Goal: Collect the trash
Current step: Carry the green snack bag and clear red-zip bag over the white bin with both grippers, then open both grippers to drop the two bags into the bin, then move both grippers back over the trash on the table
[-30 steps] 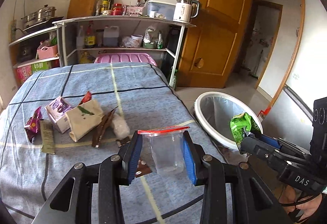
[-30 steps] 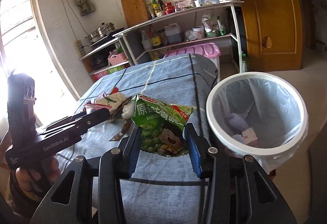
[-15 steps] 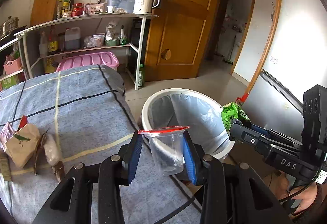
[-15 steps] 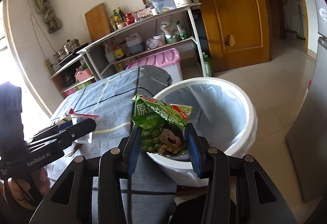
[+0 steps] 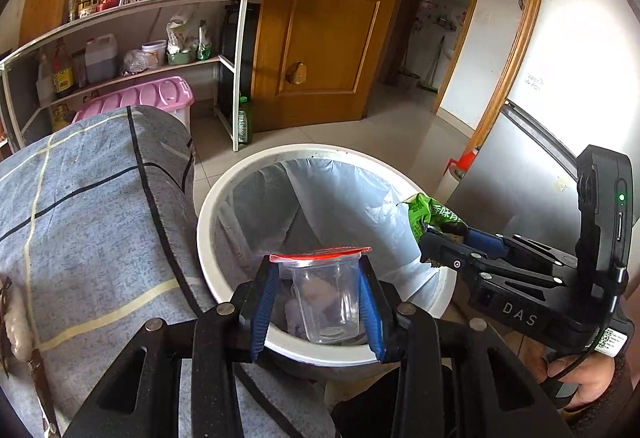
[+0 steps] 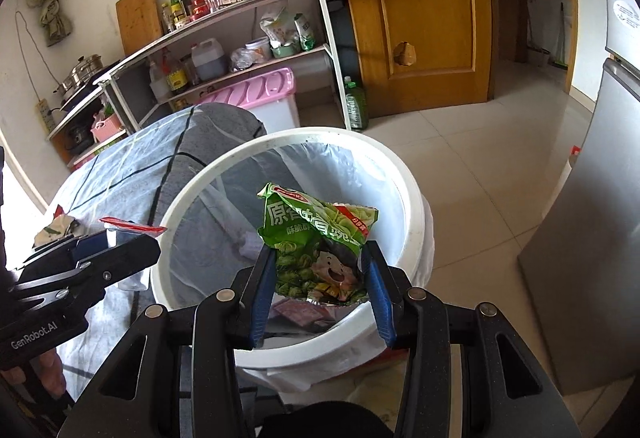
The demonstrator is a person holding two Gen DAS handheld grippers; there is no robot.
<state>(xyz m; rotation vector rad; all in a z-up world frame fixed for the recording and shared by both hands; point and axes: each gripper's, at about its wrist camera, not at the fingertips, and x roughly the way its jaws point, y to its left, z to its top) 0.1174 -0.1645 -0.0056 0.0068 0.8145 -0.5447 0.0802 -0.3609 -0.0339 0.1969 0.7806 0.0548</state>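
My left gripper (image 5: 318, 302) is shut on a clear plastic zip bag with a red strip (image 5: 326, 292) and holds it over the near rim of the white trash bin (image 5: 304, 154). My right gripper (image 6: 320, 270) is shut on a green snack packet (image 6: 316, 238) and holds it above the bin's opening (image 6: 288, 142). The bin has a clear liner and some trash at the bottom. In the left wrist view the right gripper (image 5: 430, 238) shows at the bin's right edge with the packet (image 5: 432, 212). In the right wrist view the left gripper (image 6: 132, 238) is at the bin's left edge.
A table under a grey-blue checked cloth (image 5: 80, 206) stands left of the bin, with wrappers at its left edge (image 5: 16, 322). Behind are a shelf rack (image 5: 136, 38), a pink storage box (image 5: 140, 98), a wooden door (image 5: 320, 18) and a grey fridge (image 6: 592, 238) at right.
Both grippers have swung from the table to the bin, carrying the zip bag and the green packet; both now hang over the bin.
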